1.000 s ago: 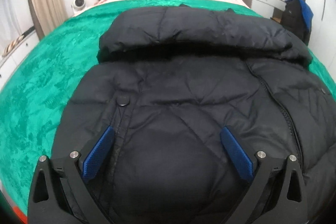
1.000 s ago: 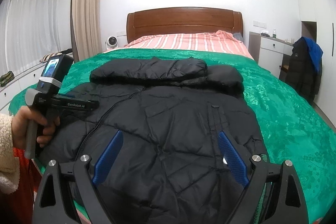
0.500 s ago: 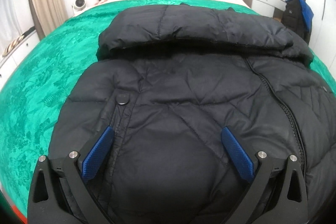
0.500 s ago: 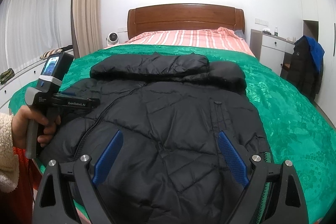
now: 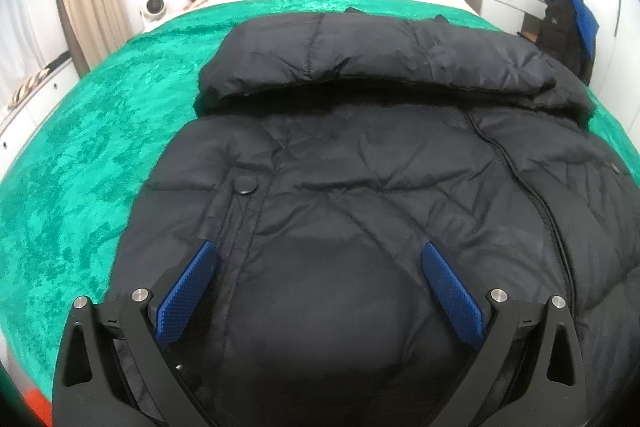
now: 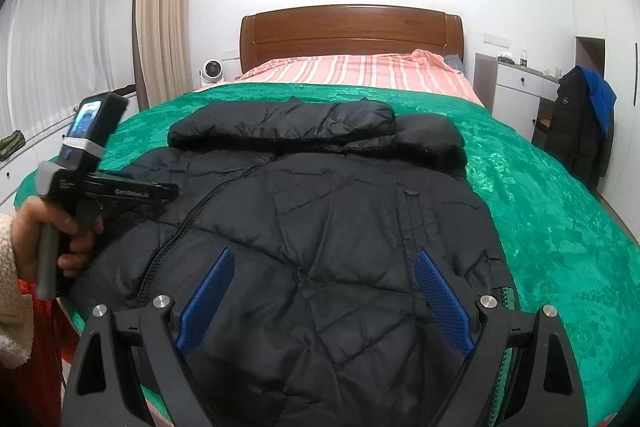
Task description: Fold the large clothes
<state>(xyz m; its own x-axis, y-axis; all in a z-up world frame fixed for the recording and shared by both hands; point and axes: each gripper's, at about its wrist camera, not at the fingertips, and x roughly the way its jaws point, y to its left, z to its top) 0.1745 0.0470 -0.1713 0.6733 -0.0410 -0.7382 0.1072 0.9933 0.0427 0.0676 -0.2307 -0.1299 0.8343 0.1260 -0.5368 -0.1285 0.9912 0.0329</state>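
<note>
A black puffer jacket (image 5: 360, 187) (image 6: 320, 211) lies front up on the green bedspread (image 5: 80, 147) (image 6: 560, 211). Its hood (image 6: 288, 123) is at the far end and its zipper (image 6: 208, 211) is done up. My left gripper (image 5: 319, 249) hovers open just over the jacket's near left part, beside a snap button (image 5: 245, 184), with only the fabric's surface between its blue pads. My right gripper (image 6: 324, 255) is open above the near hem, holding nothing. In the right wrist view a hand (image 6: 44, 235) holds the left gripper's body (image 6: 100, 187).
Beyond the jacket are a striped pink sheet (image 6: 360, 67) and a wooden headboard (image 6: 352, 31). A white fan (image 6: 211, 71) stands to the left of the bed, by the curtains (image 6: 160, 15). On the right is a white dresser (image 6: 516, 87) with a dark coat (image 6: 580, 131) hanging.
</note>
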